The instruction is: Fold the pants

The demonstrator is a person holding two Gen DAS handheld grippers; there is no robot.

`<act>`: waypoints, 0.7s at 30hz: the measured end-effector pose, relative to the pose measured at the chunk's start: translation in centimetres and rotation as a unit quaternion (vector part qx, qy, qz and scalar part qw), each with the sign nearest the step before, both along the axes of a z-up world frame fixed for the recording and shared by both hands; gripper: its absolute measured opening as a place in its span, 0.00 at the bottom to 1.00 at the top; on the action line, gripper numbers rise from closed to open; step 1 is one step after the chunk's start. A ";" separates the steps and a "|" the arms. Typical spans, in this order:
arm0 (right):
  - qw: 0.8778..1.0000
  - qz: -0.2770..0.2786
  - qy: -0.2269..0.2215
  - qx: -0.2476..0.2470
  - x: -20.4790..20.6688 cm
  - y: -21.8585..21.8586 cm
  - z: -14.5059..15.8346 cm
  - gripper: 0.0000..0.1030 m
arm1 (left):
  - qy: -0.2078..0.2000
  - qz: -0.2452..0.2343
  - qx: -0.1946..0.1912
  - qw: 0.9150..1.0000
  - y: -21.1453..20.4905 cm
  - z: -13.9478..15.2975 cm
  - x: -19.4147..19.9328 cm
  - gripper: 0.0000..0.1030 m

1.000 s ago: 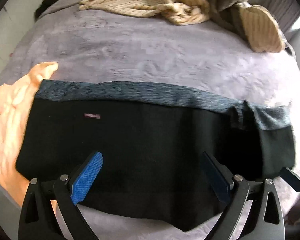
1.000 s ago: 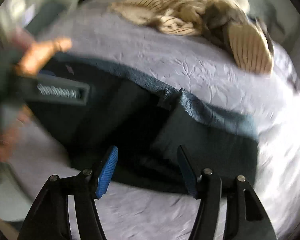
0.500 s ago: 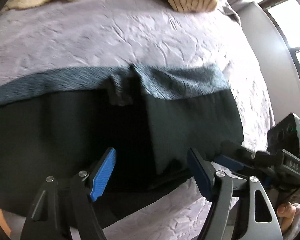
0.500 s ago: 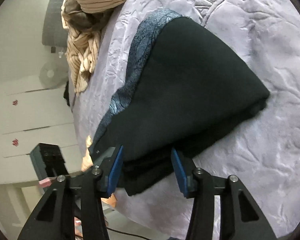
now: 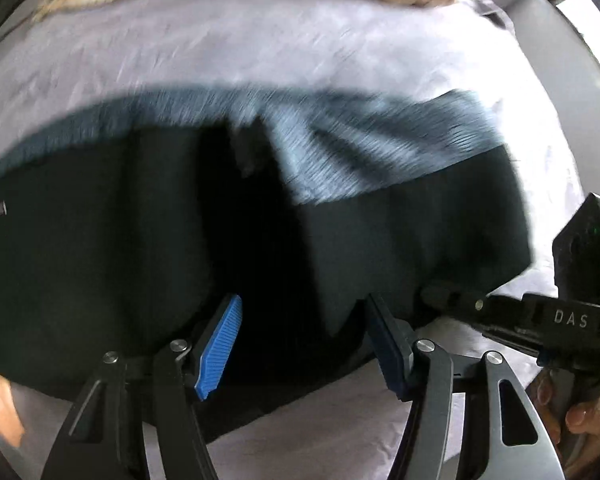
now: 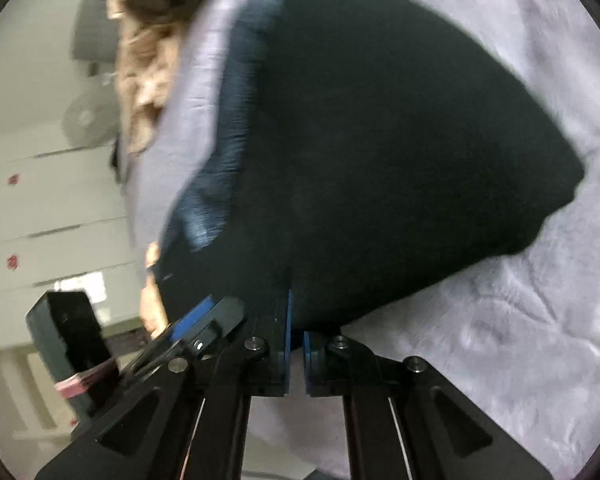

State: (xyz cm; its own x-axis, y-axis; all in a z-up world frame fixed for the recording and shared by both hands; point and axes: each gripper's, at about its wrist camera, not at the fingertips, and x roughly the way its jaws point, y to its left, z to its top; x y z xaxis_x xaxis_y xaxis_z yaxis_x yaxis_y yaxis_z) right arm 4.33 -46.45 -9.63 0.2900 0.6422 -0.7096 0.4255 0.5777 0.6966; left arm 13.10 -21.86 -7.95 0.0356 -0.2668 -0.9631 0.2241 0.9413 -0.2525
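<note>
Right gripper (image 6: 296, 344): jaws just pinched together on the near hem of the dark pants (image 6: 380, 160), pads nearly touching with a thin fold of cloth between. Beyond the tips, a black folded bulk rising up and to the right, blue-grey waistband (image 6: 228, 152) along its left edge. Left gripper (image 5: 304, 344): jaws just narrowing, part-open, straddling the near edge of the same pants (image 5: 140, 240); contact of the pads with the cloth hard to tell. To the right of its fingers, the other gripper (image 5: 452, 298) biting the hem. All around, lilac bedspread (image 6: 520, 320); far beyond, blurred beige striped garment (image 6: 144, 80).
</note>
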 end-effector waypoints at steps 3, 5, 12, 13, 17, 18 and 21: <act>1.000 -0.006 0.004 0.012 0.8 0.1 -0.9 0.07 | -0.007 0.010 0.000 1.000 0.2 0.5 0.6 0.70; 0.999 0.036 0.003 0.001 1.4 0.4 0.6 0.14 | -0.038 0.011 0.015 0.999 0.3 1.9 0.9 0.76; 0.984 0.114 -0.118 -0.063 3.6 -2.7 9.2 0.54 | -0.094 0.005 0.007 0.996 -1.1 6.0 3.8 0.76; 0.982 0.104 -0.129 -0.095 4.4 -3.8 9.6 0.55 | -0.097 0.000 0.010 0.995 -1.9 6.1 4.1 0.76; 0.985 0.093 -0.143 -0.002 6.5 -6.4 9.7 0.57 | -0.108 -0.012 0.001 0.994 -2.8 6.6 4.0 0.76; 0.984 0.098 -0.148 0.009 6.6 -6.5 9.9 0.57 | -0.108 -0.012 0.000 0.994 -2.6 6.4 4.1 0.76; 0.984 0.098 -0.133 -0.069 7.2 -6.8 9.9 0.57 | -0.086 -0.009 0.014 0.996 -3.3 5.2 4.2 0.76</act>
State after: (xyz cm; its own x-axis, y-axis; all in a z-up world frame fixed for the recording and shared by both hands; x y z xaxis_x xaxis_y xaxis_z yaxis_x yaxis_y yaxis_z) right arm 11.51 -53.21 0.22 0.3563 0.6078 -0.7097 0.1095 0.7272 0.6777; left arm 17.29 -25.13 -2.70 0.1959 -0.2415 -0.9504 0.2791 0.9428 -0.1821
